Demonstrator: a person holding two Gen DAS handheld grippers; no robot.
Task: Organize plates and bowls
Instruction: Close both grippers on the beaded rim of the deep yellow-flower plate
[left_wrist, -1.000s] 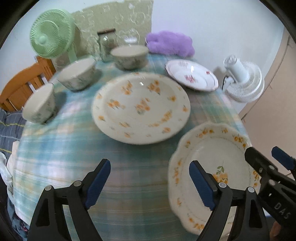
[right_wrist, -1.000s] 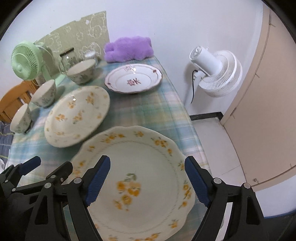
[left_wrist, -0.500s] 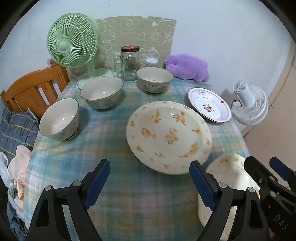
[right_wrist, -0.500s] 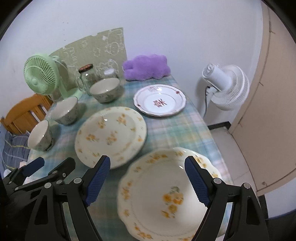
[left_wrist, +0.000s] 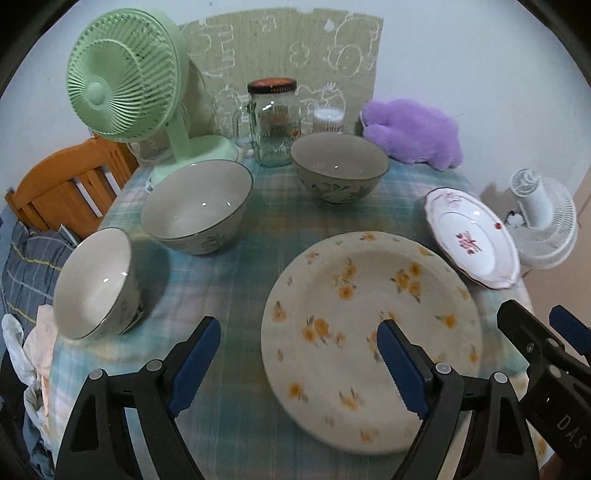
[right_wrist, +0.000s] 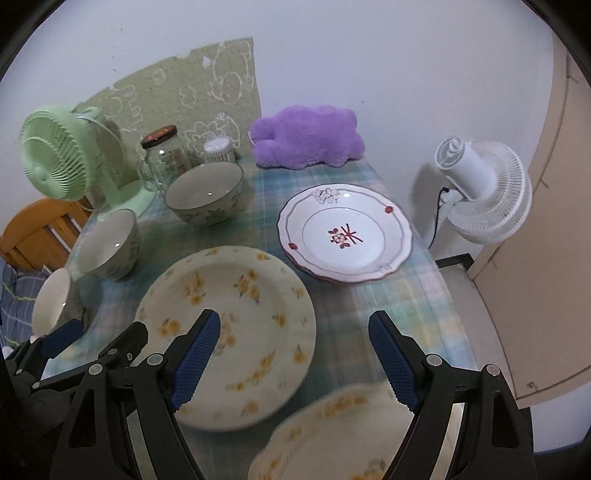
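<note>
Hovering over the plaid tablecloth (left_wrist: 236, 280), the left gripper (left_wrist: 297, 363) and the right gripper (right_wrist: 293, 356) both have their jaws spread wide and hold nothing. The landmark is the large yellow-flowered plate (left_wrist: 369, 325). The white plate with red marks (right_wrist: 345, 234) lies just beyond it to the right, and a scalloped yellow-flowered plate (right_wrist: 332, 432) sits nearer the right gripper. Three bowls stand left and behind it: near bowl (left_wrist: 94, 282), middle bowl (left_wrist: 197, 206), far bowl (left_wrist: 340, 171).
</note>
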